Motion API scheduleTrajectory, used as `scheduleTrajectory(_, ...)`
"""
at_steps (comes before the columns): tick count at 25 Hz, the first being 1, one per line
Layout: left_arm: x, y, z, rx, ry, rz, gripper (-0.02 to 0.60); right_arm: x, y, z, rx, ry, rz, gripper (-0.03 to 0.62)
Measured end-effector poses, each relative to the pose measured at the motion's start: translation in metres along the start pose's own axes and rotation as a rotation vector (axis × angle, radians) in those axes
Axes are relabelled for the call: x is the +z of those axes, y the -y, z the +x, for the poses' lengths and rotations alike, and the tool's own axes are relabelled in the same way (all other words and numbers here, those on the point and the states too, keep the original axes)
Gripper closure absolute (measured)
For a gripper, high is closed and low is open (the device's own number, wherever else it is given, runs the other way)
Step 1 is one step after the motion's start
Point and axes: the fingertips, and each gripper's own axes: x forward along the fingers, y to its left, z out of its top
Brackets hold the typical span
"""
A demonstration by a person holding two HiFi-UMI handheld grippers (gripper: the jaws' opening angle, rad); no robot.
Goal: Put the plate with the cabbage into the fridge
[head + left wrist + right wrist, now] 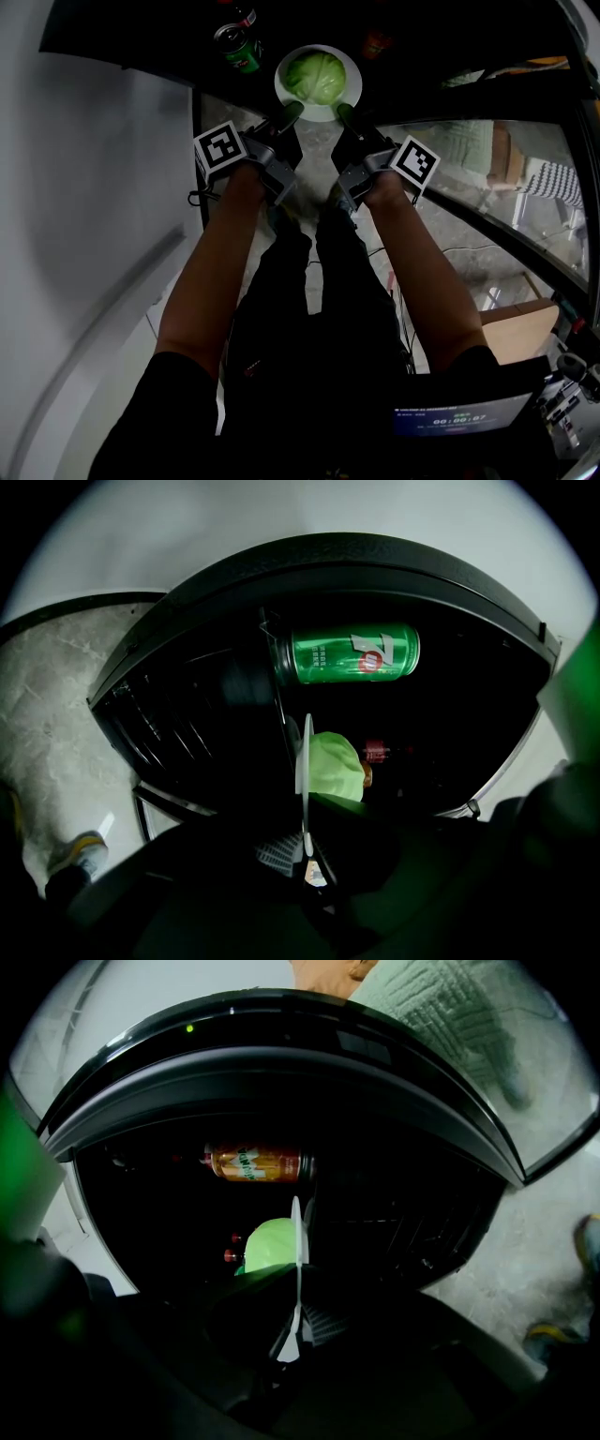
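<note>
The round white plate [284, 82] is right at the dark mouth of the fridge [122, 33], with the pale, veined dome of the cabbage [317, 77] in its middle. The left hand-held gripper [289, 113] is clamped tight on the plate's thin near-left rim. The right hand-held gripper [343, 112] pinches the near-right rim the same way. A glossy green can [242, 52] sits inside on the far left, and an orange can [258, 1163] is on the far right.
</note>
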Motion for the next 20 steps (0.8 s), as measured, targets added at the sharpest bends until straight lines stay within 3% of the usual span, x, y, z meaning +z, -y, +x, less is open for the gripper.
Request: scheduleTrajectory(20, 0.014, 0.001, 0.003, 0.02, 0.087, -0.058, 0.566, 0.006, -0.003, 0.011, 0.007, 0.025, 0.016, 0.58)
